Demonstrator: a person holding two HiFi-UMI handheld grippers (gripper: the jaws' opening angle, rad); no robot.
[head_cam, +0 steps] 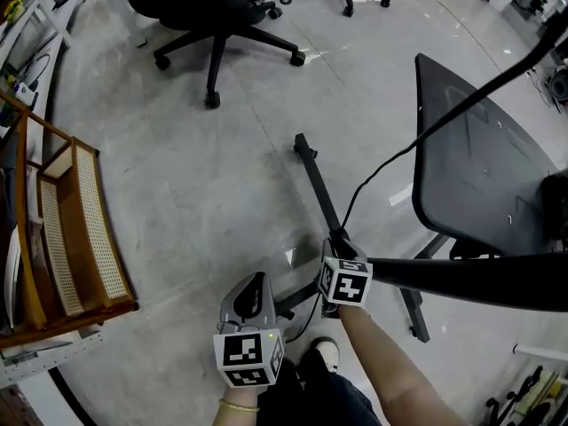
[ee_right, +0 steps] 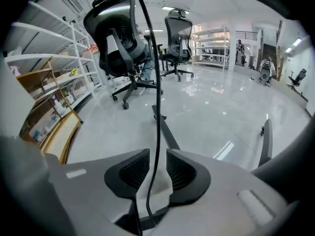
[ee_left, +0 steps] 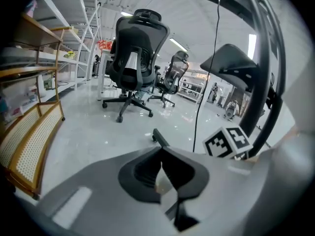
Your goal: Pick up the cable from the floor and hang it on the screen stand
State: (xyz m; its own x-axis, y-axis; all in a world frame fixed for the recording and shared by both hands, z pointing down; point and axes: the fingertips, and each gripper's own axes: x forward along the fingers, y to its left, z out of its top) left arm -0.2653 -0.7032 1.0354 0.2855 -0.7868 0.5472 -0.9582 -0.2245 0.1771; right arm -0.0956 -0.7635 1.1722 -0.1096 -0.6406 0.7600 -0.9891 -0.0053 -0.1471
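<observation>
The cable (head_cam: 390,160) is running off the upper right corner of the head view, its far end unseen. The screen (head_cam: 479,176) is being cropped at the right edge, the office chair (head_cam: 213,7) at the top.

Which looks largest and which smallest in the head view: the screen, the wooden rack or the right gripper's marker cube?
1-2. screen and wooden rack: about alike, both cut off at the edge.
3. marker cube, clearly smallest though nearest.
</observation>
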